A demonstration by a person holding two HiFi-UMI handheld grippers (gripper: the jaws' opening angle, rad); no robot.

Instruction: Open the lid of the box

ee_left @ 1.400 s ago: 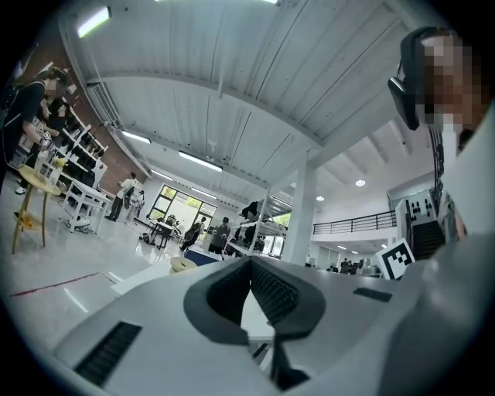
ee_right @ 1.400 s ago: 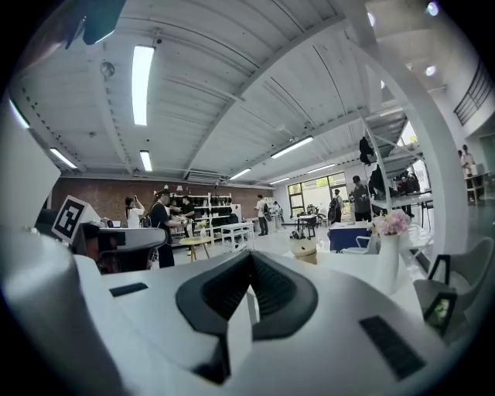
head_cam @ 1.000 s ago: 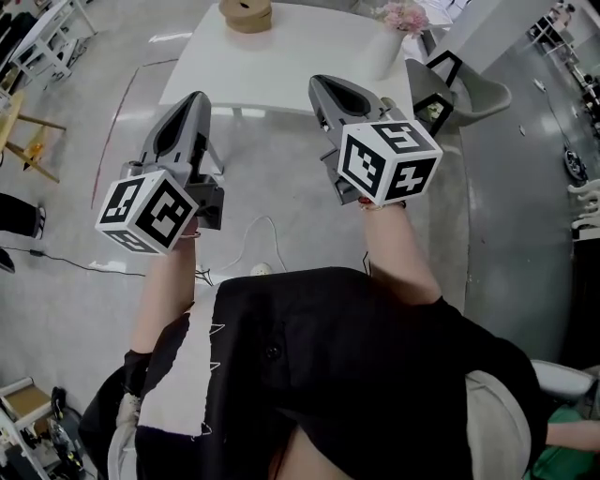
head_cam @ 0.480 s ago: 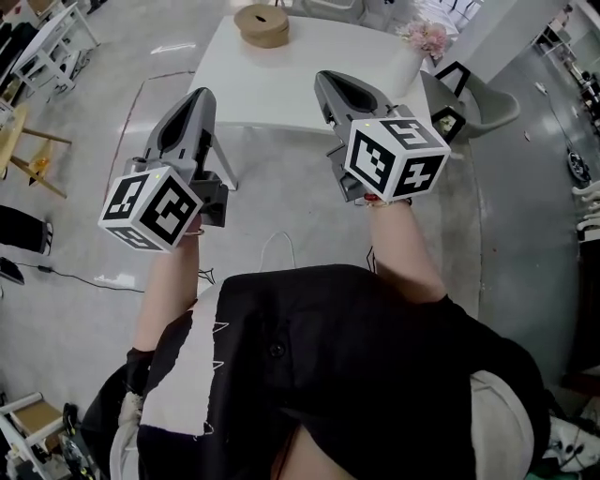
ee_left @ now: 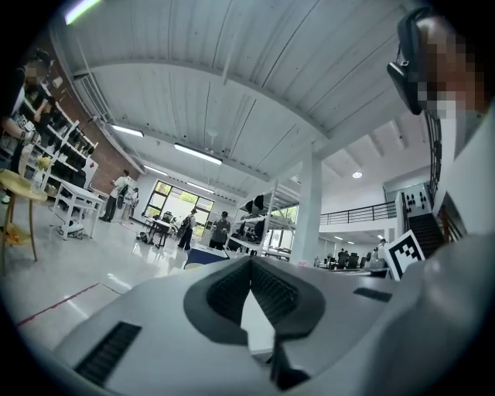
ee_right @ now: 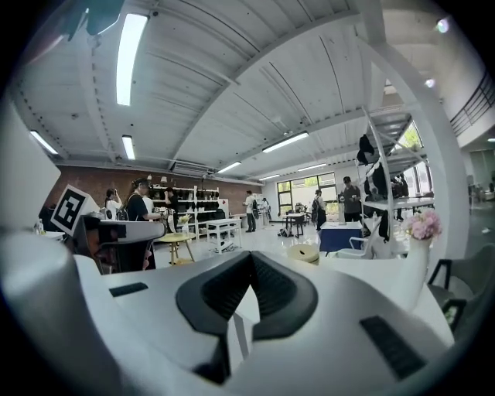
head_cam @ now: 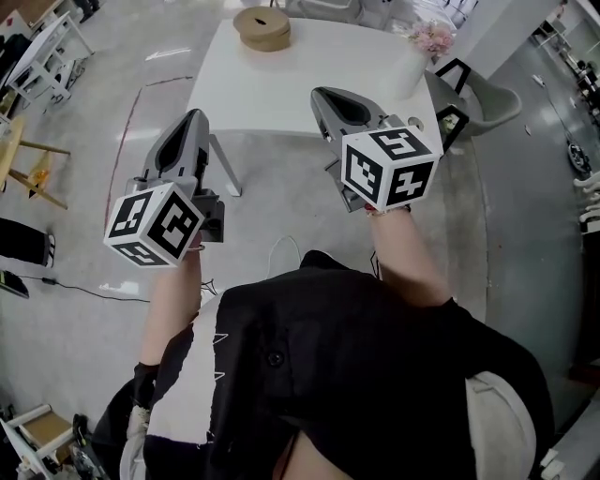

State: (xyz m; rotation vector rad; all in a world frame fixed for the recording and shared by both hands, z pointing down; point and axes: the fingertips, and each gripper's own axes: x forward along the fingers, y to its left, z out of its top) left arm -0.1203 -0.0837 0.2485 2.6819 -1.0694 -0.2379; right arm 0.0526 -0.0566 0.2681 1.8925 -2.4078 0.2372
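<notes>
At the far left of the scene a wooden stool [head_cam: 30, 157] is seen on the grey floor [head_cam: 84, 281]. Just right of it, the left hand-held gripper [head_cam: 192, 118] is held up over the floor, near of the white surface [head_cam: 281, 89] and apart from it, with its marker cube [head_cam: 155, 225] toward the person. In the left gripper view its jaws are shown brought together at the tips [ee_left: 250, 261], with nothing caught between them (only a narrow wedge of background shows lower down, between the ribbed pads). A white cable [head_cam: 281, 251] lies on the floor between the two arms. The box [head_cam: 262, 27], round and tan, is placed at the far edge of the surface, toward its left end, and its lid [head_cam: 261, 18] is seated flat on it; neither hand-held gripper is in touch with it. From the right gripper view the box [ee_right: 303, 253] is seen well ahead, beyond the jaw tips. The right hand-held gripper [head_cam: 324, 95] is held up with its tip seen against the near edge of the surface, its marker cube [head_cam: 389, 167] facing the head camera. Its jaws are likewise pressed together [ee_right: 251, 257] and nothing is gripped. Further right, a white vase [head_cam: 407, 71] with pink flowers [head_cam: 432, 37] stands at the right end of the surface, well apart from the box, and a grey chair [head_cam: 487, 101] is set just beside that end.
</notes>
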